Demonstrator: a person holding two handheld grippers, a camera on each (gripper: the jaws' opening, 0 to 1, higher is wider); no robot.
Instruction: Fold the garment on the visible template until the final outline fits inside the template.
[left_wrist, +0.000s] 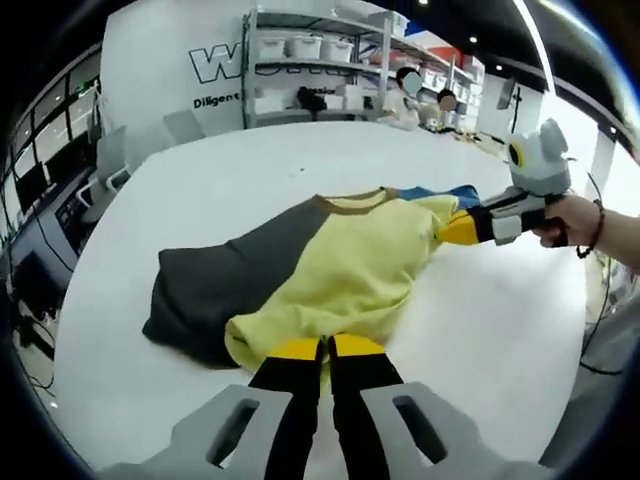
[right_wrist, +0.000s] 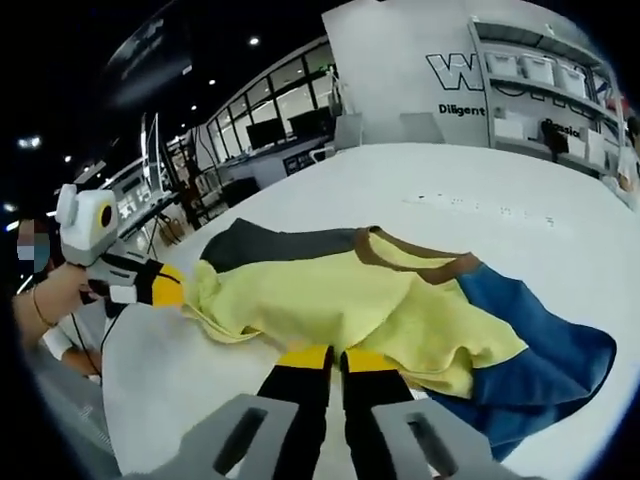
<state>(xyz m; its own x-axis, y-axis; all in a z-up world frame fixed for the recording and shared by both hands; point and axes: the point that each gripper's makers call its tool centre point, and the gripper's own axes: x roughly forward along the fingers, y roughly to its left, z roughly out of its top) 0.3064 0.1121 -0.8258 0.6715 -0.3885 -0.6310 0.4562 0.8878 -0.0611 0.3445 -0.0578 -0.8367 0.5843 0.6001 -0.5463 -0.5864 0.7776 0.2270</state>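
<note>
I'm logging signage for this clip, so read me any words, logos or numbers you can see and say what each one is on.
"W": a large outlined letter on the white wall behind the table, the rest of the word cut off by shelving.
"Diligent": smaller dark lettering below it on the same wall; what follows is hidden.
Dark lettering on the shelving: too blurred to read.
The garment shows no print.
</note>
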